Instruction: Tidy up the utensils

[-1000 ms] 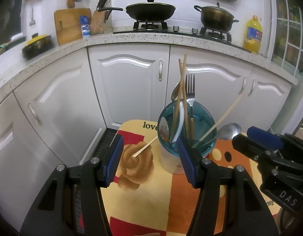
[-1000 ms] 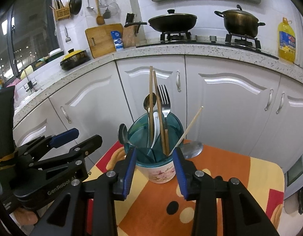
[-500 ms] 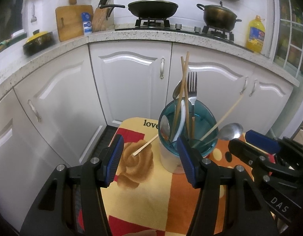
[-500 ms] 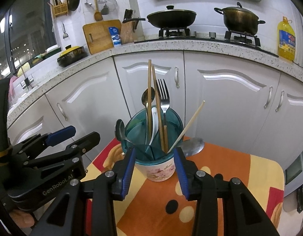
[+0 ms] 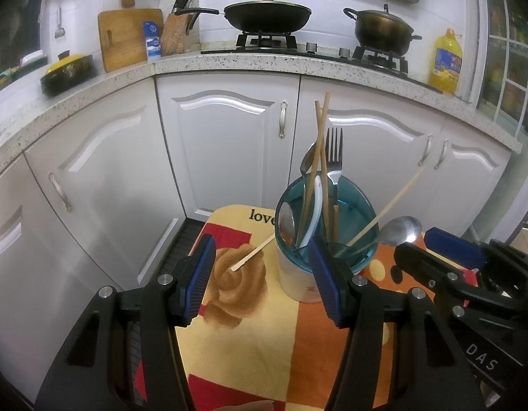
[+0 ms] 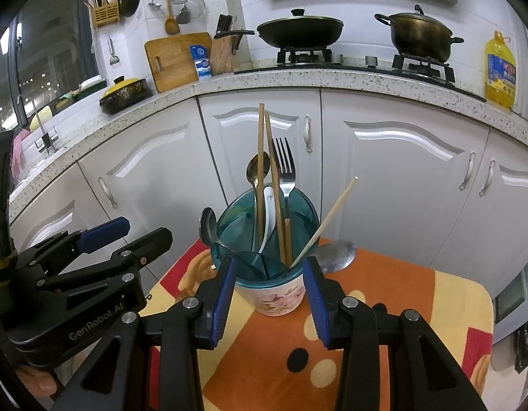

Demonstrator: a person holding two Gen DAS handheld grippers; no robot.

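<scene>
A teal-rimmed utensil cup [image 5: 298,274] [image 6: 277,294] stands on a small table with a patterned cloth [image 5: 250,325] [image 6: 384,325]. It holds brown chopsticks [image 5: 319,157] [image 6: 261,178], a fork [image 5: 334,157] [image 6: 285,167], spoons and a white spoon [image 6: 268,219]. A pale chopstick [image 5: 390,207] [image 6: 327,219] leans out to the right. Another pale chopstick [image 5: 252,253] lies on the cloth left of the cup. A large metal spoon [image 5: 399,231] [image 6: 336,255] lies behind it. My left gripper [image 5: 262,281] and right gripper [image 6: 269,294] are open and empty, both short of the cup.
White cabinet doors [image 5: 229,150] stand close behind the table. The counter [image 5: 264,60] above carries a wok [image 5: 267,17], a pot [image 5: 384,30], a cutting board [image 5: 127,41] and an oil bottle [image 5: 447,61]. The right gripper shows in the left wrist view [image 5: 469,274].
Both cameras have pulled back and risen slightly, so the cup sits a little lower in view. The utensils and both open grippers are otherwise unchanged.
</scene>
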